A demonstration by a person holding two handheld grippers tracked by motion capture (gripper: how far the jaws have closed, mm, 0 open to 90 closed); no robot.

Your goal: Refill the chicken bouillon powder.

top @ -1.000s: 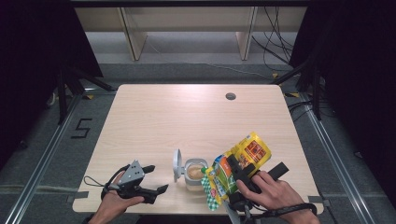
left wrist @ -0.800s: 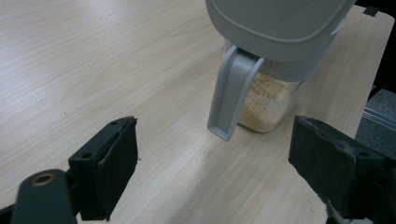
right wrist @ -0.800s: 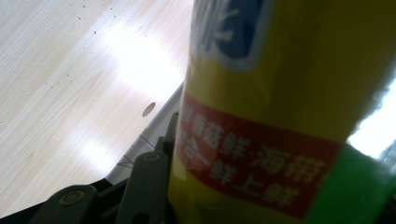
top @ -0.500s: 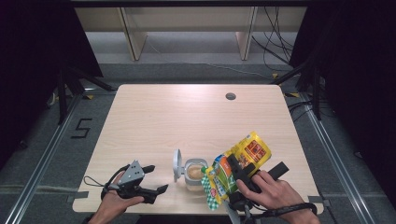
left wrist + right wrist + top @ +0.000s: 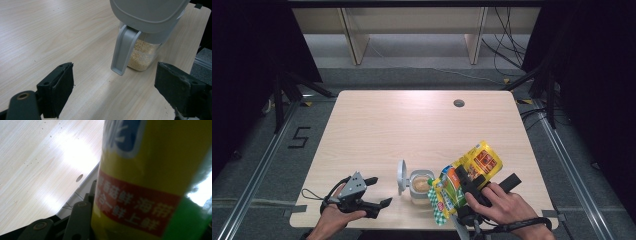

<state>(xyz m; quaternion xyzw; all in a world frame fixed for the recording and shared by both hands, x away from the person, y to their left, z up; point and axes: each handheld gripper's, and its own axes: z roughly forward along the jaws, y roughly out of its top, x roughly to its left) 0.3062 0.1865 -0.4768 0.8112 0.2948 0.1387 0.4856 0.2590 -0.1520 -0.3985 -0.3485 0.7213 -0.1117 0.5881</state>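
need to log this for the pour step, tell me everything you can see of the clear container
The clear container is a small see-through plastic tub, partly filled with pale tan granules. Its grey hinged lid stands open, a grey latch tab hanging down. It sits upright on the wooden table near the front edge, beside the tilted snack bag.

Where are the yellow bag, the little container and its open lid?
Bag (image 5: 474,162): high view, its yellow upper part.
Container (image 5: 142,53): left gripper view, its clear wall over the grains.
Lid (image 5: 402,175): high view, its raised grey face.
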